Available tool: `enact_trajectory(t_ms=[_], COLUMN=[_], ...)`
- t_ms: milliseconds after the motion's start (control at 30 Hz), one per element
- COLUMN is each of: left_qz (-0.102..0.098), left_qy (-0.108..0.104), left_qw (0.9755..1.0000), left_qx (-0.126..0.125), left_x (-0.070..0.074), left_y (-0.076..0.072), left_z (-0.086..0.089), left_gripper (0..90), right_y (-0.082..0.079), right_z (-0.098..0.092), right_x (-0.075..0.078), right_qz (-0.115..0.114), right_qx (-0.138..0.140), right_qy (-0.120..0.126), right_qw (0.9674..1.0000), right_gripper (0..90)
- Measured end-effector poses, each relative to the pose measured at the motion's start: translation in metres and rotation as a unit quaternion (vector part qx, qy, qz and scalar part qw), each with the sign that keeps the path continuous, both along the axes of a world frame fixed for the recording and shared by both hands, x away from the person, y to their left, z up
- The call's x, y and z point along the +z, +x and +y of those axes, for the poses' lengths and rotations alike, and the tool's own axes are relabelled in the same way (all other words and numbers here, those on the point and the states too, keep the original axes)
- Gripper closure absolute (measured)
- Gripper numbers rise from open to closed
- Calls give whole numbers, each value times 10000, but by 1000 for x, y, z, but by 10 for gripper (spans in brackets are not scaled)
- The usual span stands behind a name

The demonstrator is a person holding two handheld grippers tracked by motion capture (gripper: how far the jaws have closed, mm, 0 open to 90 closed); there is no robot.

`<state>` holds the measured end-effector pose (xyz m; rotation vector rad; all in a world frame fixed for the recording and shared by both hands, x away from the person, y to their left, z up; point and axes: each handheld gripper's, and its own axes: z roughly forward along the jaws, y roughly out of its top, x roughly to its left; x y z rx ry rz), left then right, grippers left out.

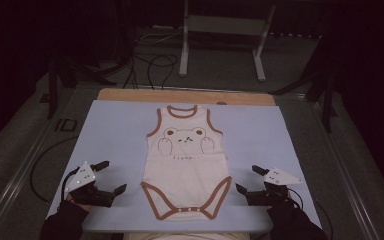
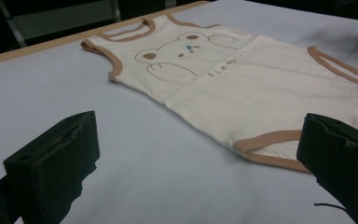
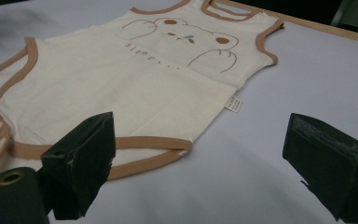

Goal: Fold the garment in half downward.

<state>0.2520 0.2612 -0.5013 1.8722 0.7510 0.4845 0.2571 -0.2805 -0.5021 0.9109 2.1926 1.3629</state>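
The bodysuit (image 1: 187,162) lies flat between both grippers. Left gripper (image 1: 114,176) and right gripper (image 1: 246,179) stand spread, holding nothing.

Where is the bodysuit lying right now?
In the high view the bodysuit lies flat mid-table on the blue mat, neck away from the person, between the open left gripper and the open right gripper, touching neither.

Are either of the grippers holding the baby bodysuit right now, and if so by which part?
Nothing is held. The left gripper and right gripper are open beside the cream, brown-trimmed cotton baby bodysuit, not touching it.
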Motion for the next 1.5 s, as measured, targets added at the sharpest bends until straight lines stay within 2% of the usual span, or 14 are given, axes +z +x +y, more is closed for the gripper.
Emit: enact_trajectory(t_ms=[100, 333, 600, 700, 767, 833, 900, 1033, 1133, 1267, 1500], left_qz=[6, 49, 40, 61, 70, 97, 119, 82, 127, 158, 208], left_qy=[-23, 5, 66, 67, 57, -48, -65, -70, -85, -82, -90], left_qw=[10000, 10000, 9999, 9998, 9998, 9997, 9995, 9993, 9989, 9985, 9976], left_qx=[18, 14, -86, -175, -192, -216, -268, -367, -439, -527, -652], left_x=[0, -1, 0, -1, -1, 0, 2, 7, 10, 14, 30], left_y=[-1, -1, 0, 1, 2, 3, 2, 1, 0, -1, -1], left_z=[0, 0, -2, -5, -6, -6, -8, -13, -16, -21, -24], left_gripper=[1, 1, 1, 1, 1, 1, 1, 1, 1, 1, 1], right_y=[1, 0, -1, -3, -5, -7, -8, -10, -11, -12, -8], right_z=[2, 2, 7, 7, 8, 10, 13, 17, 18, 17, 18], right_x=[0, 2, 1, 4, 7, 9, 10, 19, 25, 31, 55], right_qz=[58, 74, 170, 81, -61, -76, -83, -165, -214, -239, -364], right_qx=[101, 9, -12, -68, -124, -176, -162, -118, -124, -128, -103], right_qy=[34, 36, -196, -275, -367, -468, -520, -399, -305, -345, -427], right_qw=[9999, 10000, 9997, 9996, 9992, 9987, 9985, 9990, 9992, 9990, 9984], right_gripper=[94, 93, 93, 93, 93, 93, 93, 93, 93, 93, 93])
